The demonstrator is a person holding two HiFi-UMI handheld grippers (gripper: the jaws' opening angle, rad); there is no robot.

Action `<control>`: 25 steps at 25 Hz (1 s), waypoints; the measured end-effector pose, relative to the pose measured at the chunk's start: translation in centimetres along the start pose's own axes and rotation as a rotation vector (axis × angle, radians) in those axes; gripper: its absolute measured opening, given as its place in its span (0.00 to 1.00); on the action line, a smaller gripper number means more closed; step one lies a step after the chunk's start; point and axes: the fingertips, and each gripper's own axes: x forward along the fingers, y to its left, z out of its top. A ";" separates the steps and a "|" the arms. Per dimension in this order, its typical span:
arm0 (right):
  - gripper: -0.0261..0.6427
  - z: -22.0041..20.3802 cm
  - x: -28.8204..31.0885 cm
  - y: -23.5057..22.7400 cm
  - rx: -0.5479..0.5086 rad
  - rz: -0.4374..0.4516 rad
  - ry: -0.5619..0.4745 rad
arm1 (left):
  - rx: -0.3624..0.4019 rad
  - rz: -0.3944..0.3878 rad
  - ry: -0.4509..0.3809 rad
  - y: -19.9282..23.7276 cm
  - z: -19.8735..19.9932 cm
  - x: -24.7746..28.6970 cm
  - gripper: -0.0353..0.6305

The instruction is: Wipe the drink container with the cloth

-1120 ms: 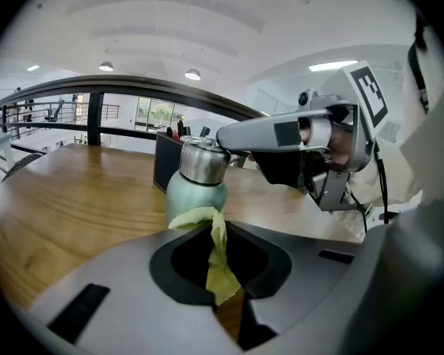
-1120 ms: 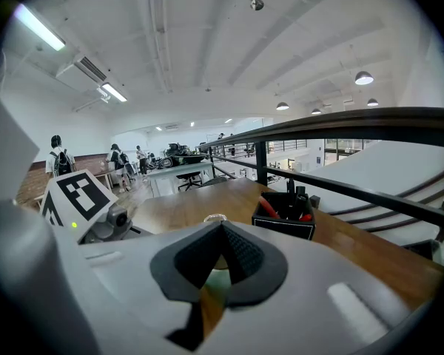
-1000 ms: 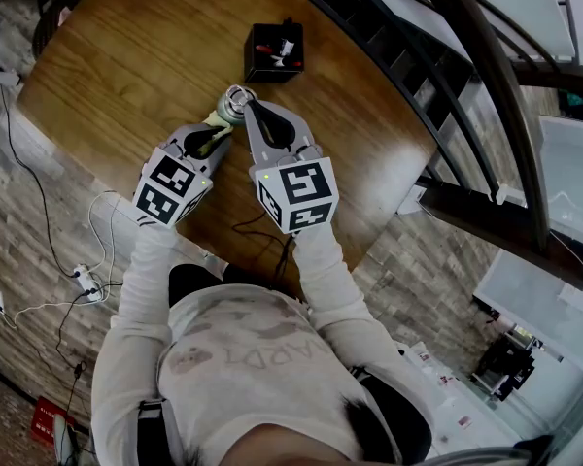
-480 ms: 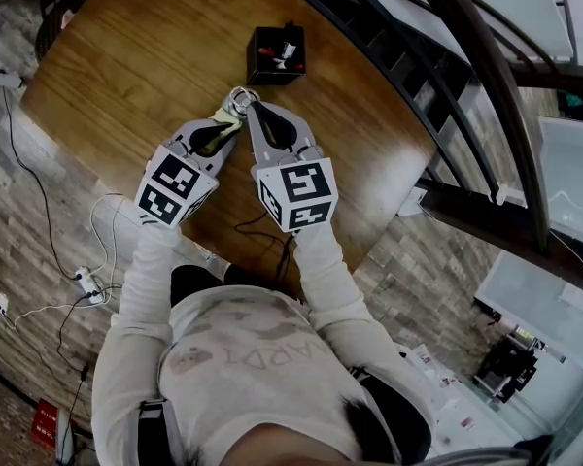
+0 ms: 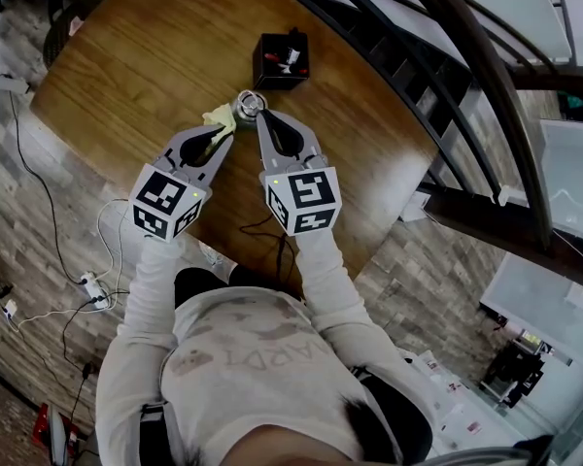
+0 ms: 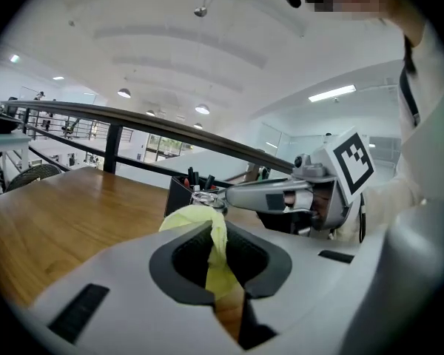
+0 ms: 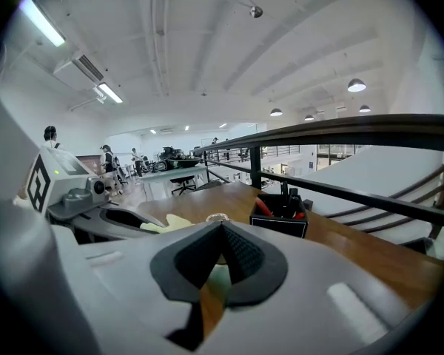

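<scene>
Head view: the left gripper (image 5: 220,130) pinches a crumpled yellow cloth (image 5: 217,116) that touches the small clear drink container (image 5: 247,103). The right gripper (image 5: 261,116) clamps that container over the round wooden table (image 5: 126,56), near a black pen box (image 5: 282,58).

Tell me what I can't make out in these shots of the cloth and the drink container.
- Drink container: only its rim shows in both gripper views, where the jaws hide its body; it is tiny in the head view.
- Where the cloth meets it: hidden behind the cloth itself in the left gripper view.
- Black box contents: too small in every view.
</scene>
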 end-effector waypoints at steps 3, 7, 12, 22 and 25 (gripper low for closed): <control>0.06 0.3 -1.2 0.2 0.023 -0.017 -0.045 | -0.002 0.021 -0.064 0.1 1.0 -1.6 0.10; 0.06 1.3 -3.1 0.7 0.042 -0.042 -0.092 | 0.024 0.058 -0.136 -0.1 2.7 -4.0 0.10; 0.06 2.3 -5.4 1.5 0.053 -0.054 -0.122 | 0.057 0.092 -0.190 -0.9 4.4 -6.7 0.10; 0.06 3.9 -10.4 3.7 0.005 -0.081 -0.170 | 0.105 0.140 -0.266 -2.9 6.4 -11.6 0.10; 0.06 4.4 -12.0 4.5 -0.020 -0.092 -0.187 | 0.116 0.151 -0.291 -3.9 7.0 -13.1 0.10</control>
